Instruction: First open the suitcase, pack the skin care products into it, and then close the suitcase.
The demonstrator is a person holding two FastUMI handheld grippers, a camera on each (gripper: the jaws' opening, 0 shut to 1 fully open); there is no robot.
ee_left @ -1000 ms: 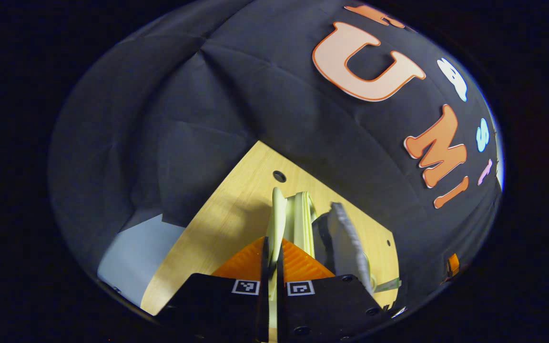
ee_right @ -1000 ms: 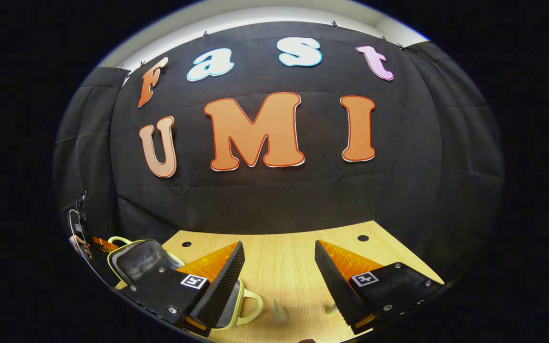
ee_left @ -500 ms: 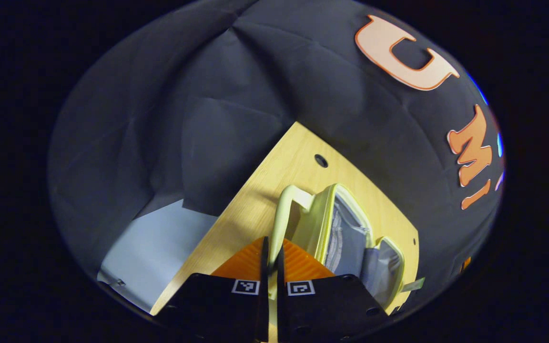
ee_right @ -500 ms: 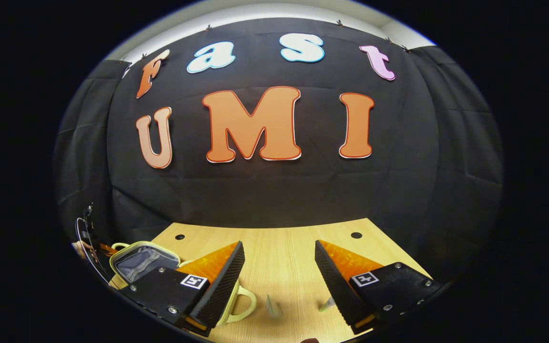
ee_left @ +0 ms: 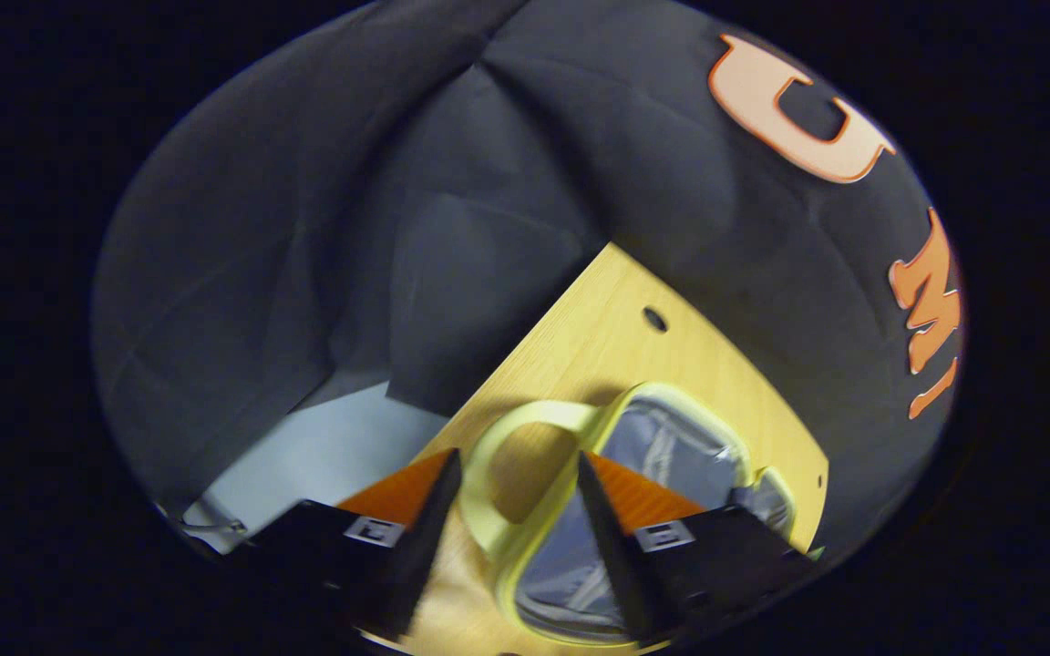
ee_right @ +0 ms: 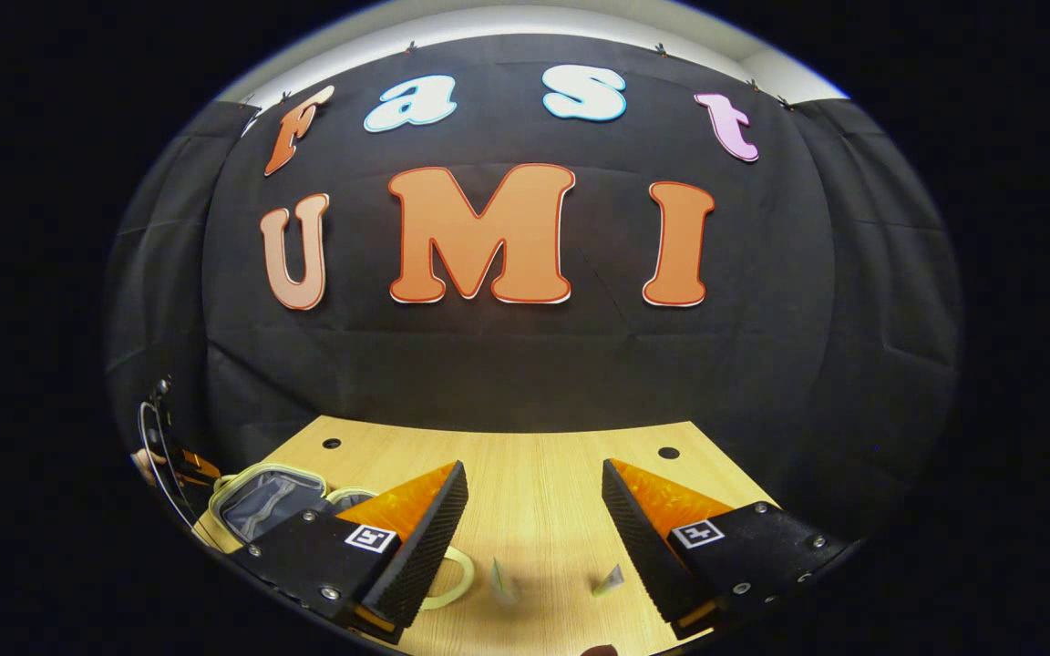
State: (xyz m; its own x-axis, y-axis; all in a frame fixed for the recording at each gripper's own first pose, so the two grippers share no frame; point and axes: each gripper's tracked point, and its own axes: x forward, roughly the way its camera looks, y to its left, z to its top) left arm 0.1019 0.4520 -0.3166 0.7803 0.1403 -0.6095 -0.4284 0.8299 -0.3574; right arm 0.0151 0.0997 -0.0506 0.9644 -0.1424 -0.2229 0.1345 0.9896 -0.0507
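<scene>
Light wooden desk (ee_right: 543, 483) before a black cloth wall (ee_right: 525, 364). Left gripper view: the left hand-held gripper (ee_left: 511, 538) is spread wide and grips nothing; the pale yellow-green handle (ee_left: 511, 437) of the suitcase (ee_left: 671, 446) lies between its 2 fingers, contact not discernible. Beyond, the suitcase lies open on the desk, grey lining upward. Right gripper view: the right hand-held gripper (ee_right: 534, 538) is likewise wide open and empty above the desk, with 2 small skin care products (ee_right: 502, 583) on the wood between its fingers; the suitcase (ee_right: 270, 497) sits to the left.
</scene>
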